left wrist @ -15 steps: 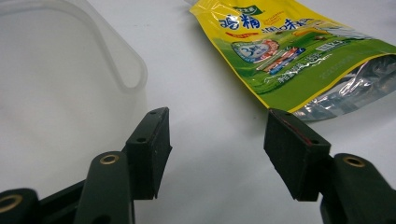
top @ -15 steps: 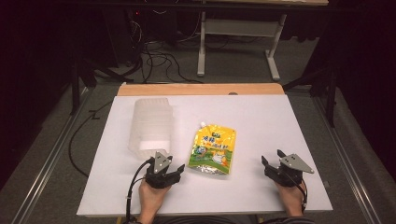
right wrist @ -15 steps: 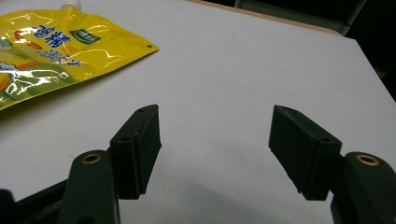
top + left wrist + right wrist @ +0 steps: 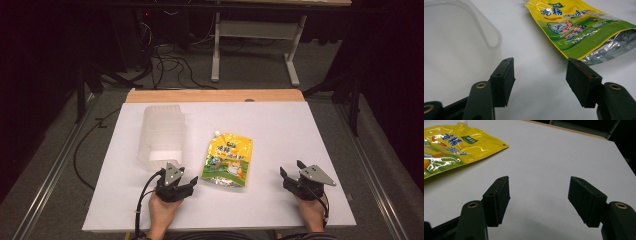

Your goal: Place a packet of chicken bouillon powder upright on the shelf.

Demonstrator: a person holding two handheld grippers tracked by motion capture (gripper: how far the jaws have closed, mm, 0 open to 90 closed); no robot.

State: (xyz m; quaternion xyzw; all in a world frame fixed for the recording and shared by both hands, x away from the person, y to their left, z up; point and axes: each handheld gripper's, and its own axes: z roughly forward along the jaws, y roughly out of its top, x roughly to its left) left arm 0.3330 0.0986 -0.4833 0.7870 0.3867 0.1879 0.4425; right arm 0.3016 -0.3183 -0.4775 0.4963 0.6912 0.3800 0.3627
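Note:
A yellow and green spouted pouch [image 4: 228,160] lies flat near the middle of the white table [image 4: 280,125]; it appears again as the pouch [image 4: 579,27] and the pouch [image 4: 451,147]. A translucent plastic container [image 4: 161,134] lies on its side to the pouch's left, and the container [image 4: 454,45] looms close in the left gripper view. My left gripper [image 4: 186,180] rests open just in front of the container, left of the pouch's bottom edge. My right gripper [image 4: 291,172] stands open on bare table to the pouch's right. Both hold nothing, as the left gripper [image 4: 540,80] and right gripper [image 4: 539,200] views confirm.
The table's wooden far edge [image 4: 215,95] borders a dark floor with cables [image 4: 170,65] and a metal table frame [image 4: 250,35] behind. Rails [image 4: 50,170] run along both sides. Bare white surface lies between pouch and right gripper.

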